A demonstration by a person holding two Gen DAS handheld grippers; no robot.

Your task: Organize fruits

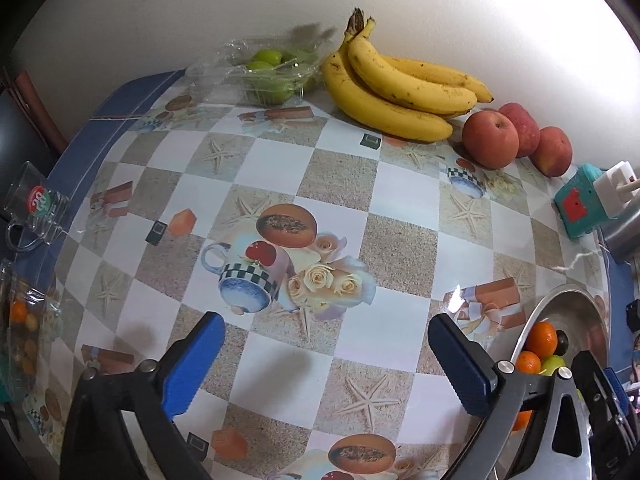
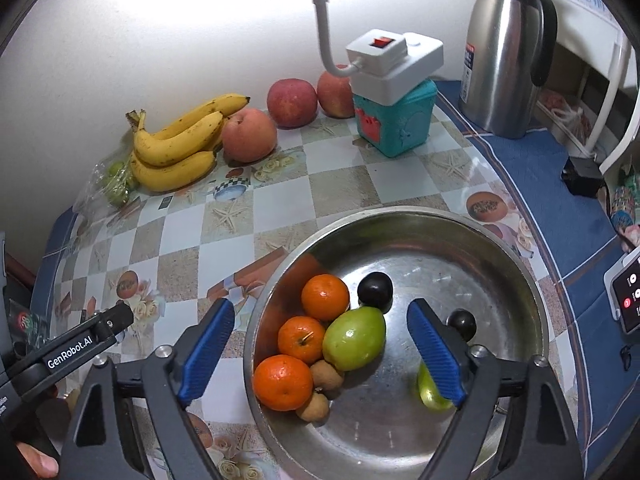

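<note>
Left gripper (image 1: 326, 364): black angular arms carrying blue ribbed pads, silver round screws showing at the pivots. Right gripper (image 2: 322, 350): matching black arms, blue ribbed pads, silver screws. White "GenRobot.AI" lettering is showing on a black bar of the left unit in the right wrist view.

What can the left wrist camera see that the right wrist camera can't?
Only the left view shows the clear glass mug at the table's edge. Only the right view shows the tall steel thermos jug and two dark round plums. Both show the yellow banana bunch, red apples, teal box and round steel bowl with oranges.
</note>
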